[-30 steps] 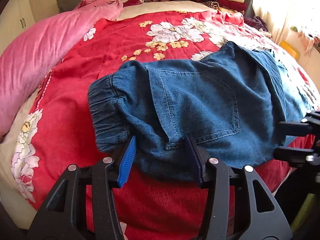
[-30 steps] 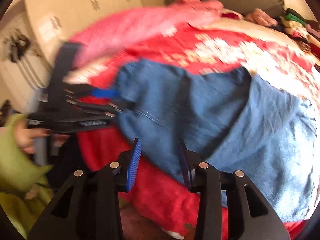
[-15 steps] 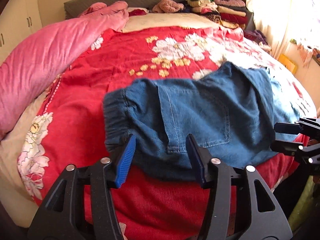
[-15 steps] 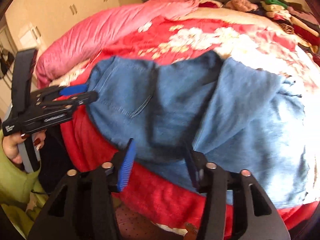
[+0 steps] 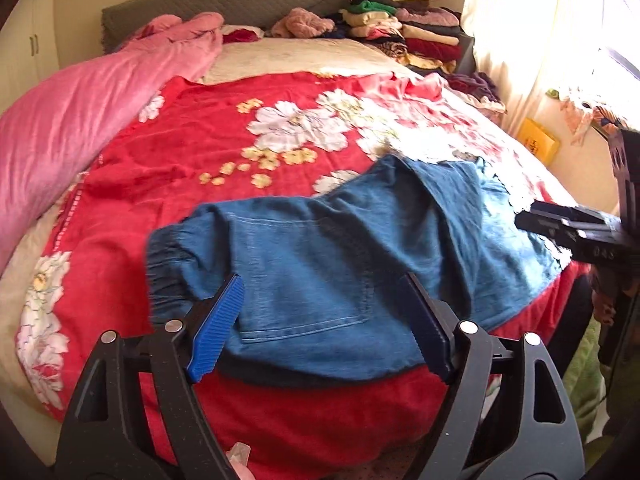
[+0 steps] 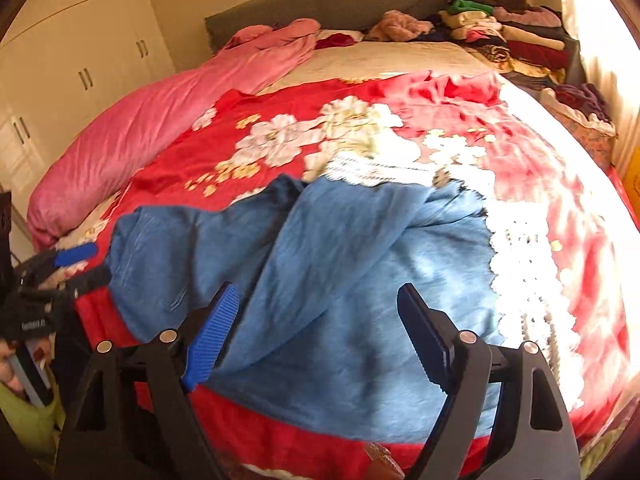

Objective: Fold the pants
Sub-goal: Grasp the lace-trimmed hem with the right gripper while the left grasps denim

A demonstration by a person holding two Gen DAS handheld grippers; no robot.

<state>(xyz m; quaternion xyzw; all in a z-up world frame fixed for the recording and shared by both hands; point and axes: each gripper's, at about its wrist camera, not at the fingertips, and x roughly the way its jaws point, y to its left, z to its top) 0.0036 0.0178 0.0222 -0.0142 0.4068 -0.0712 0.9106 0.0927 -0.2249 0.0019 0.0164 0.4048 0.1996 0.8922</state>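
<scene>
Blue denim pants [image 5: 332, 248] lie folded on the red flowered blanket [image 5: 192, 152] near the bed's front edge, elastic waistband to the left. My left gripper [image 5: 322, 326] hovers over the near hem with its jaws opening; the cloth lies below them, not pinched. In the right wrist view the same pants [image 6: 320, 264] spread beneath my right gripper [image 6: 316, 332], whose jaws are also opening with no cloth pressed between the pads. The right gripper [image 5: 576, 226] shows at the right edge of the left wrist view; the left gripper [image 6: 76, 264] shows at the left of the right wrist view.
A pink duvet [image 5: 80, 112] runs along the bed's left side. Stacked folded clothes [image 5: 404, 36] sit at the headboard's right end. A white lace cloth [image 6: 524, 280] lies right of the pants. Cupboards [image 6: 80, 60] stand left, a bright curtain [image 5: 532, 40] right.
Both grippers' jaws have widened and pulled back and upward from the pants, which now lie free on the blanket. The right gripper has swung rightwards over the pants.
</scene>
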